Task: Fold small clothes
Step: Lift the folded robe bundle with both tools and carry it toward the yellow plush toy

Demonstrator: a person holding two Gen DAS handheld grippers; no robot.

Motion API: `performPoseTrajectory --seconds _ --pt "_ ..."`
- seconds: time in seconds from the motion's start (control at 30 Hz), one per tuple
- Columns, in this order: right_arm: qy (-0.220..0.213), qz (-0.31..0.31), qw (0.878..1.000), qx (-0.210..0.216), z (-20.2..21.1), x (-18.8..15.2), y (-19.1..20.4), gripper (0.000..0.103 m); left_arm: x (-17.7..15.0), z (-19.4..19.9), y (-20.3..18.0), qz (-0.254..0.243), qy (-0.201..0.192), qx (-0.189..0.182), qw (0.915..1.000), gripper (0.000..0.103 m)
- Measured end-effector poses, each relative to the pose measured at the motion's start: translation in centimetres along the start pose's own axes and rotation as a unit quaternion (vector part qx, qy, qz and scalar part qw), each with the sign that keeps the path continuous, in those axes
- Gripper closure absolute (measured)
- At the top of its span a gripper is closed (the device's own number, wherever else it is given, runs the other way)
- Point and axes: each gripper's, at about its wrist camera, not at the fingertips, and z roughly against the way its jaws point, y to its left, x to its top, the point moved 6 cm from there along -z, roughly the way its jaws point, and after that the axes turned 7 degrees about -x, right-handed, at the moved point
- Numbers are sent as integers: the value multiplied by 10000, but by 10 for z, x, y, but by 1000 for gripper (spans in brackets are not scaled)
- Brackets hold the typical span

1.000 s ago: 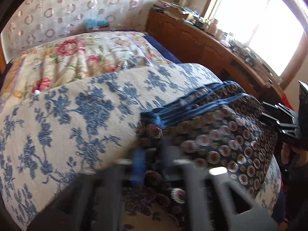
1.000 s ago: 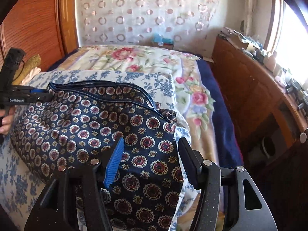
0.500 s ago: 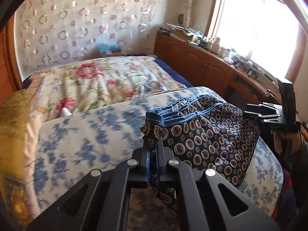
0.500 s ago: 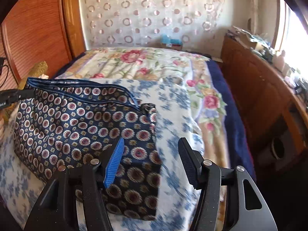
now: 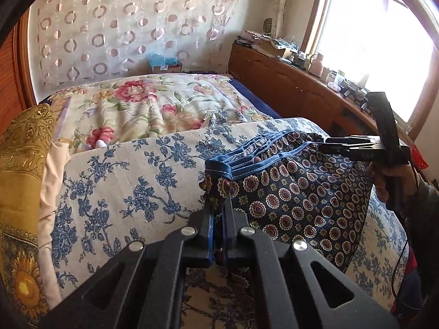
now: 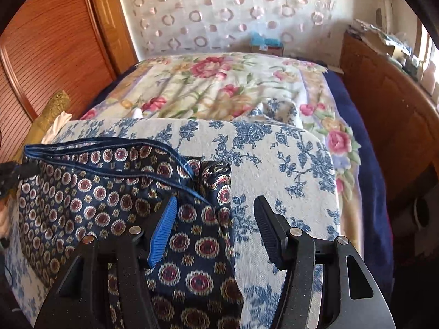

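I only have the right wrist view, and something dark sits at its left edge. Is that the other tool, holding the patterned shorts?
Observer: Yes. The left wrist view shows the left gripper, jaws shut on a corner of the shorts, just below the blue waistband.
Operator: And who carries my tool?
Observer: A hand in a dark sleeve grips the handle of the right gripper.

Both wrist views close, angled down, sharing patterned shorts point(image 5: 296, 197) on bed point(image 6: 269, 153).
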Motion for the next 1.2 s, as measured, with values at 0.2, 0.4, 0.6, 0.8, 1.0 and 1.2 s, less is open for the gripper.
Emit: performPoseTrajectory --seconds 0.2,0.4,0.6,0.8,1.0,1.2 --pt "127 141 9997 158 -10 -4 11 43 -1 -1 1 19 13 -15 10000 101" --pt "194 176 9994 225 -17 -1 15 43 0 -1 2 18 16 -9 10000 101" --pt "192 414 9979 457 -12 -3 31 90 3 15 -13 -146 -146 -183 9996 101" --pt "-279 320 9981 436 16 -3 40 96 9 47 -36 -382 -455 -217 9980 101" --pt "-1054 126 9929 528 64 7 54 97 16 82 -44 -459 -799 -175 9956 101" --pt "-1814 86 9818 548 110 31 71 97 25 130 -51 -486 -1268 -40 9907 101"
